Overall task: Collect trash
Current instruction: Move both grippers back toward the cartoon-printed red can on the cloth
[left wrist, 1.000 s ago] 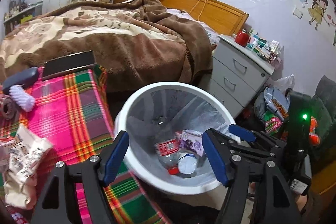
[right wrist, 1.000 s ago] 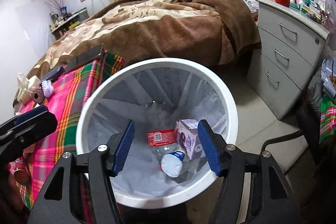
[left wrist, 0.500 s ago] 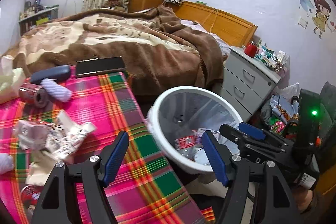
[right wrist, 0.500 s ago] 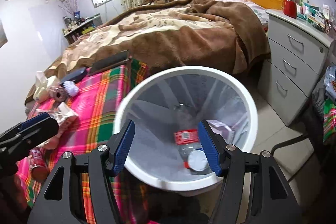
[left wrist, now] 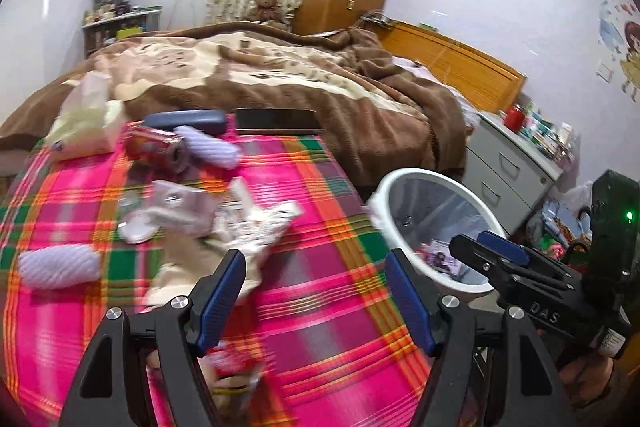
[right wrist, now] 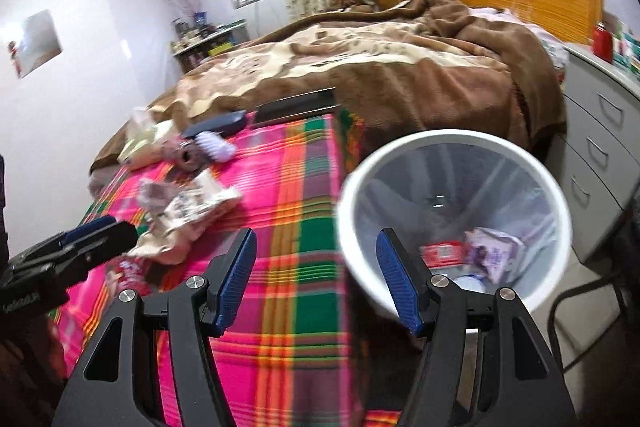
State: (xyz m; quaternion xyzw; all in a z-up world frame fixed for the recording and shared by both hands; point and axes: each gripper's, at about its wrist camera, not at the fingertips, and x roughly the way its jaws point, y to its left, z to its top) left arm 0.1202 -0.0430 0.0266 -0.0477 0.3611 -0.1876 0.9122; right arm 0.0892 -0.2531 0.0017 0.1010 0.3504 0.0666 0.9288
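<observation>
- Two grippers are ours: our left gripper [left wrist: 314, 297] hangs over the plaid cloth [left wrist: 320, 307] with its blue pads spread wide and nothing between them; our right gripper [right wrist: 316, 283] is likewise released and empty, straddling the cloth's edge and the bin's near rim.
- We see the white trash bin [right wrist: 558, 203] at about 2 o'clock from the right gripper, beside the cloth-covered table; inside it lie a red-labelled bottle [right wrist: 440, 253] and a purple carton [right wrist: 494, 251].
- From the left wrist view, the same bin [left wrist: 404, 181] sits at 2 o'clock, off the table's edge.
- Crumpled wrappers [left wrist: 256, 223] lie on the cloth at 11 o'clock from our left gripper, touching a pale carton [left wrist: 176, 205].
- Further back at 11 o'clock lies a red can [left wrist: 154, 147], on its side, beside a lilac ribbed roll [left wrist: 212, 149].
- Another lilac roll [left wrist: 60, 265] rests at 9 o'clock.
- Motion blur softens the nearest litter; we cannot tell what it is.
</observation>
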